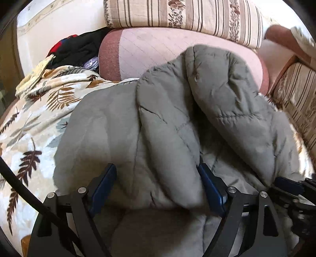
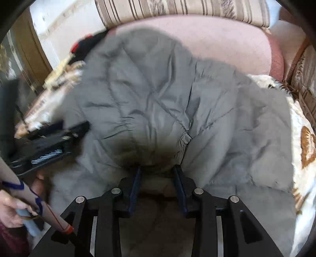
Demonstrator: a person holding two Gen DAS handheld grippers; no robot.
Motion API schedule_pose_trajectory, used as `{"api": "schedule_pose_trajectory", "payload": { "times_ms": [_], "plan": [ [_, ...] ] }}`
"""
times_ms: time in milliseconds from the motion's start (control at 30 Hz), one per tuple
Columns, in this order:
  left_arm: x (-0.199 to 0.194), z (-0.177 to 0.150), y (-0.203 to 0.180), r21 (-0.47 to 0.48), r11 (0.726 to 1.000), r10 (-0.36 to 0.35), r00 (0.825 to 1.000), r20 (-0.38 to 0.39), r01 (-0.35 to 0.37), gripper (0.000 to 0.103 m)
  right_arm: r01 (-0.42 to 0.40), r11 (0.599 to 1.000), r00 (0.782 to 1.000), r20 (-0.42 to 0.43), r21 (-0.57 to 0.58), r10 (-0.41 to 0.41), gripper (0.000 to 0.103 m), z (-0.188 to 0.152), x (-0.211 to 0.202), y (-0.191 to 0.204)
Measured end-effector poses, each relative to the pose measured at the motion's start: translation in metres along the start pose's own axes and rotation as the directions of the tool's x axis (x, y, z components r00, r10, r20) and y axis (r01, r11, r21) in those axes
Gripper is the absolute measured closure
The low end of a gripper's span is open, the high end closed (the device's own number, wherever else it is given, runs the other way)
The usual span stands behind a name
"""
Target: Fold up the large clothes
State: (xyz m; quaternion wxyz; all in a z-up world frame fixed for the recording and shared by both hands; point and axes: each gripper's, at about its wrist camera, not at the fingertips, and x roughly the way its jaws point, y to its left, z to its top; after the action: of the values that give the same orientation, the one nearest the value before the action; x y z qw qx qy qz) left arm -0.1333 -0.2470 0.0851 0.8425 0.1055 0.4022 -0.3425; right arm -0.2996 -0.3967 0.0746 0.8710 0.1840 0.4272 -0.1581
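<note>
A bulky grey quilted jacket (image 1: 197, 98) lies heaped on a sofa seat and fills most of both views. In the left wrist view my left gripper (image 1: 156, 170) stands wide, with a thick roll of the jacket filling the space between its blue pads (image 1: 104, 187). It is shut on that roll. My right gripper (image 2: 158, 170) is shut on a bunched fold of the jacket (image 2: 158, 89), and wrinkles spread out from the pinch. Each gripper shows in the other's view: the right gripper (image 1: 292, 187) at the right edge, the left gripper (image 2: 59, 138) at the left.
A cream blanket with brown leaves (image 1: 35, 122) covers the seat under the jacket. Behind it are a pink cushion (image 1: 150, 51) and a striped cushion (image 1: 187, 13). Dark and red clothes (image 1: 79, 49) are piled at the back left. A person's hand (image 2: 9, 209) is at the lower left.
</note>
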Motion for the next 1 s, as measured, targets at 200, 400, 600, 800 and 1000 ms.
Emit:
{"api": "schedule_pose_trajectory", "payload": {
  "times_ms": [200, 400, 600, 800, 1000],
  "plan": [
    [-0.047, -0.022, -0.001, -0.008, 1.0, 0.005, 1.0, 0.013, -0.005, 0.02, -0.018, 0.998, 0.999, 0.03, 0.053, 0.016, 0.066, -0.043, -0.069, -0.012],
    [-0.076, -0.095, 0.003, -0.003, 0.999, 0.054, 0.995, -0.079, -0.055, 0.02, 0.024, 0.992, 0.999, -0.042, 0.121, -0.019, 0.065, -0.114, -0.081, -0.018],
    [-0.109, -0.147, 0.005, 0.067, 0.989, 0.131, 0.99, -0.045, -0.128, 0.02, 0.027, 0.994, 0.999, -0.023, 0.104, -0.024, 0.065, -0.153, -0.091, -0.008],
    [-0.147, -0.18, 0.033, -0.026, 0.99, 0.14, 0.99, -0.023, -0.14, 0.02, 0.033, 0.997, 0.997, 0.067, 0.071, -0.038, 0.064, -0.169, -0.132, -0.014],
    [-0.148, -0.2, 0.042, -0.001, 0.986, 0.169, 0.985, -0.028, -0.169, 0.02, 0.0, 0.99, 1.0, -0.009, 0.138, 0.001, 0.064, -0.197, -0.116, -0.029]
  ]
}}
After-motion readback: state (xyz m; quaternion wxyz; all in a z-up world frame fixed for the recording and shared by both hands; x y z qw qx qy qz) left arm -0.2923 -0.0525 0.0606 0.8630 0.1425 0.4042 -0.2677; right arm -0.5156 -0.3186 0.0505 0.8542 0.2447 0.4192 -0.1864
